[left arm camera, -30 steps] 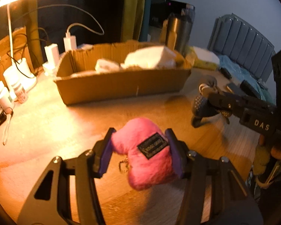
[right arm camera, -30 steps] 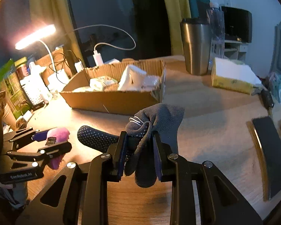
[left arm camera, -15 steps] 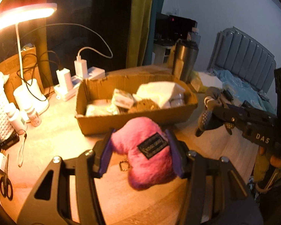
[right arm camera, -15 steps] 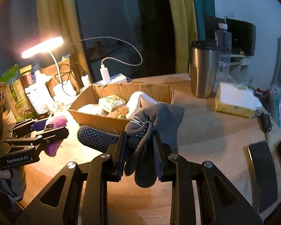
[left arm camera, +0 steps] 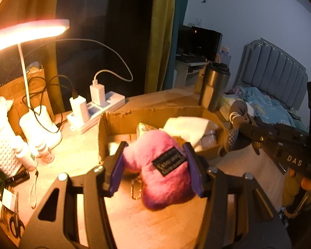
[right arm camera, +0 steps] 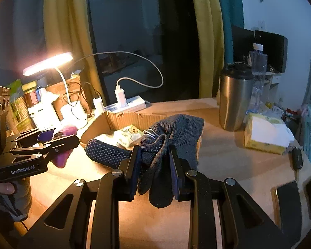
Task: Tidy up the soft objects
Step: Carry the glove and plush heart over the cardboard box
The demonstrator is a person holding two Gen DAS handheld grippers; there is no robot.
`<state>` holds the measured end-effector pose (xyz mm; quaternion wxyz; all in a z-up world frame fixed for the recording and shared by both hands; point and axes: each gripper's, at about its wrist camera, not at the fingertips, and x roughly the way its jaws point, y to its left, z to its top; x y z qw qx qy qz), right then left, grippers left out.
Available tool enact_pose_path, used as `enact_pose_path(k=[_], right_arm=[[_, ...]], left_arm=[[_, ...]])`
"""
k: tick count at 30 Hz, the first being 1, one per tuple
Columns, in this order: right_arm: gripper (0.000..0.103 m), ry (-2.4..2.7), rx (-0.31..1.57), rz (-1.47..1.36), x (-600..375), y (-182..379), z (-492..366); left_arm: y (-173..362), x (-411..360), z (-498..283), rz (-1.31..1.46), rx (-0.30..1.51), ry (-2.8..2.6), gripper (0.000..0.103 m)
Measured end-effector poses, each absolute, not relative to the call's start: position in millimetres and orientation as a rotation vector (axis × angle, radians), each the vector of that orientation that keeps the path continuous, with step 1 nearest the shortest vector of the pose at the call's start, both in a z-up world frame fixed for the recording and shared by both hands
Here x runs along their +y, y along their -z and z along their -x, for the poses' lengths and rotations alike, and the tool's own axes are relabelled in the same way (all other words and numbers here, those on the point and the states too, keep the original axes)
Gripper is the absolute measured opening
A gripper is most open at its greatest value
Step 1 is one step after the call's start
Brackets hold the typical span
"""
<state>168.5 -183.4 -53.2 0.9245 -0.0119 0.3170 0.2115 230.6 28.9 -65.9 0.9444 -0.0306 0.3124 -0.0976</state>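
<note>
My left gripper [left arm camera: 155, 166] is shut on a pink plush heart [left arm camera: 161, 172] with a black label and a small chain, held above the table just before the cardboard box [left arm camera: 118, 122]. The box holds white soft packs [left arm camera: 188, 124] and a small patterned packet [right arm camera: 128, 137]. My right gripper [right arm camera: 155, 166] is shut on a grey sock with grip dots [right arm camera: 172, 132], held above the table near the box's right end. The left gripper [right arm camera: 58, 143] with the pink plush [right arm camera: 68, 130] shows at the left of the right wrist view. The right gripper [left arm camera: 238, 128] with its sock [left arm camera: 231, 138] shows in the left wrist view.
A lit desk lamp [left arm camera: 27, 33], a power strip with chargers [left arm camera: 97, 108], bottles and a white basket [left arm camera: 2, 147] stand at the left. A steel tumbler [right arm camera: 235, 99], a tissue pack [right arm camera: 265, 134], a car key [right arm camera: 296, 159] and two dark flat devices [right arm camera: 288, 207] lie at the right.
Both grippers have risen and moved toward the box with their loads; the box now appears lower and closer, and its inside shows more.
</note>
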Motion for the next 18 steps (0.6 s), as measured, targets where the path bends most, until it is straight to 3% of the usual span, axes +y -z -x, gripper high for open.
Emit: enact_pose_path(k=[18], right_arm=[[0.028, -0.495, 0.583, 0.006, -161.8, 35.8, -200.4]], left_arm=[[34.3, 35.7, -287.2, 0.035, 0.546, 0.144, 0.055]])
